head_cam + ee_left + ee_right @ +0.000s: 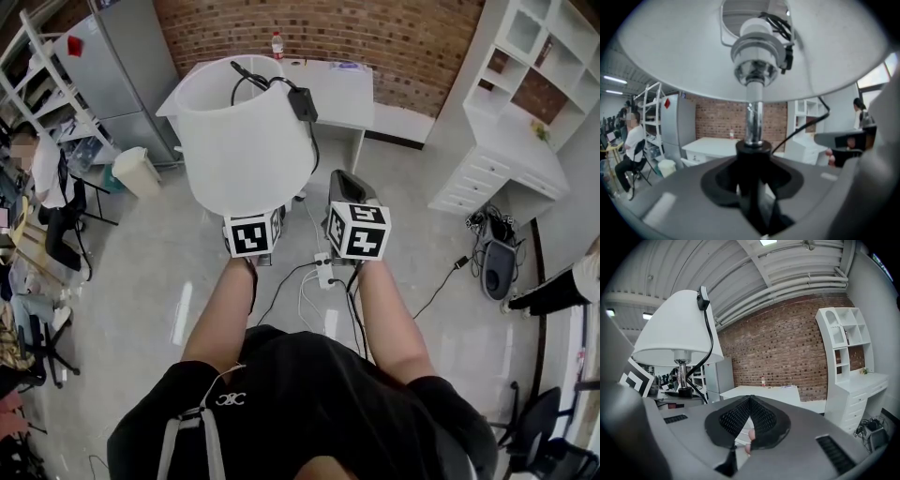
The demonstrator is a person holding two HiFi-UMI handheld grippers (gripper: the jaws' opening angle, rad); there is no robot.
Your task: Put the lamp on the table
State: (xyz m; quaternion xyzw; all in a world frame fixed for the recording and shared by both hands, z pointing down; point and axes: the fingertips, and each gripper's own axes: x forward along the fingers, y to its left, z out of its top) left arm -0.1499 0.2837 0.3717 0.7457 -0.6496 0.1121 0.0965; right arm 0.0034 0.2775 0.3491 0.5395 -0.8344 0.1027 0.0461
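A white-shaded lamp (pixel 246 131) is carried upright in the air in front of me, its black cable and plug adapter (pixel 302 101) draped over the shade's top. My left gripper (pixel 258 216) is shut on the lamp's black lower stem (pixel 751 159), with the chrome stem (pixel 753 122) and the shade's underside (pixel 670 56) rising above the jaws. Just to its right, my right gripper (pixel 345 180) is shut with nothing in it; its tips meet (pixel 750 399), and the lamp (pixel 677 329) shows at the left. The white table (pixel 337 89) stands ahead by the brick wall.
A bottle (pixel 277 44) stands on the table's far edge. On the floor lie a power strip (pixel 324 272) and cables. A white shelf-and-drawer unit (pixel 525 112) is at right; a grey cabinet (pixel 131 66), a bin (pixel 138 171) and a seated person (pixel 42 178) are at left.
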